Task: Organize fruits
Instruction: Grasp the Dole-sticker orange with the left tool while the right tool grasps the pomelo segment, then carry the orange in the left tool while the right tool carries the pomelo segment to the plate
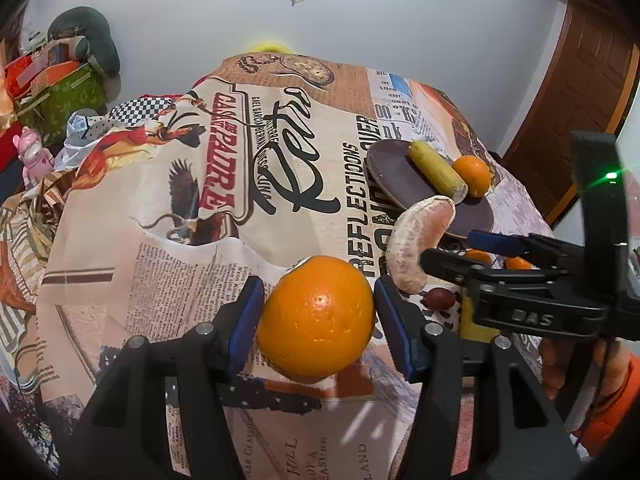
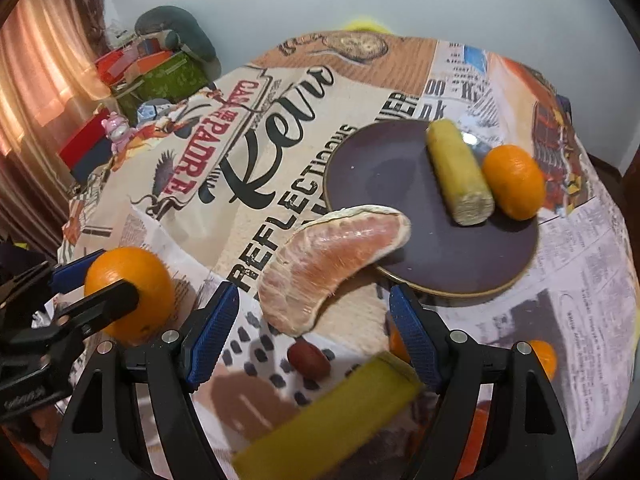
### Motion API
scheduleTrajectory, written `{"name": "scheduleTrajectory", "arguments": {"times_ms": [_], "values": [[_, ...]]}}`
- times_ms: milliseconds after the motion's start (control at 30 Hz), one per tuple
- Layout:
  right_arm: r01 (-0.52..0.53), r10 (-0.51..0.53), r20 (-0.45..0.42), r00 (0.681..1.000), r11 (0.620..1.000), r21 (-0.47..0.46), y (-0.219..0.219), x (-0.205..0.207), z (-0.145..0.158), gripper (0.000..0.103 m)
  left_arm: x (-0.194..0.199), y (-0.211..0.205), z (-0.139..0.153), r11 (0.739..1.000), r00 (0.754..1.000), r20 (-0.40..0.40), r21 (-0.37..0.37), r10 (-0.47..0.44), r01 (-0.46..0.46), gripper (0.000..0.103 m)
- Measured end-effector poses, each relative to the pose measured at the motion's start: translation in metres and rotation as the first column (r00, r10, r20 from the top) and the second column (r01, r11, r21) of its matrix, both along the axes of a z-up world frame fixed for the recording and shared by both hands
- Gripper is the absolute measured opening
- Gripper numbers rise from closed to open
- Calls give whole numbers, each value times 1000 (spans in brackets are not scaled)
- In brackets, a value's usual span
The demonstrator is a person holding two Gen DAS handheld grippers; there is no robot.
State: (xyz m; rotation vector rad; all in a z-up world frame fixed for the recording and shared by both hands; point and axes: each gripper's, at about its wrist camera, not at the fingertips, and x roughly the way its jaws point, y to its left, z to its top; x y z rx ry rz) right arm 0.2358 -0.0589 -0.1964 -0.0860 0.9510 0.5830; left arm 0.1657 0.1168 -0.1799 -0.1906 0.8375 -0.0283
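Gripping an orange (image 1: 316,316), the left tool (image 1: 318,316) sits left of the plate (image 2: 376,168); the right tool (image 2: 314,316) (jaws apart) carries a grapefruit segment (image 2: 332,268) touching the plate's near rim.

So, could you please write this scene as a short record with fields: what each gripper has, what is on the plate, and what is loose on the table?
left gripper: orange between its pads
right gripper: jaws wide apart, nothing gripped
plate: dark purple; carries a yellowish sugarcane piece and a small orange
pomelo segment: peeled, one end lying on the plate's rim
loose on tablecloth: red date, second sugarcane piece
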Motion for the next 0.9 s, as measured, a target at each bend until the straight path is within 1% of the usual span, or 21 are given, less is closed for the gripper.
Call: {"name": "scheduleTrajectory", "arguments": {"times_ms": [133,300,500,533,567,600,633,667,733,900], "values": [[6,-6,-16,1000,1000,-3,7,4,-5,75,-2,3,-1,1000,1000,9,-10,-2,2,57],[2,-3,-36,999,1000,-31,17,11,-12,75,-2,2,-1,1000,1000,23,2,-9,9,57],[17,-18,-75,997,1000,-15,24,20,-20,74,-2,5,-3,1000,1000,24,-10,-10,10,57],[19,-20,-77,997,1000,-12,25,21,-21,72,-2,6,-3,1000,1000,22,-12,-9,9,57],[13,-13,-81,997,1000,-6,26,21,-22,66,-2,6,-4,1000,1000,21,-13,-8,8,57],[4,-5,-82,997,1000,-10,27,21,-22,64,-2,7,-4,1000,1000,21,-14,-7,7,57],[1,-2,-73,997,1000,-16,28,21,-22,56,-2,7,-5,1000,1000,20,-14,-6,6,57],[-8,6,-64,998,1000,-21,29,21,-21,45,-2,7,-5,1000,1000,18,-13,-5,5,57],[-38,36,-60,998,999,-25,30,20,-21,44,-1,7,-6,1000,1000,16,-12,-3,3,56],[-65,65,-12,998,997,-30,28,12,-16,39,0,7,-5,1000,1000,16,-8,4,-4,56]]}}
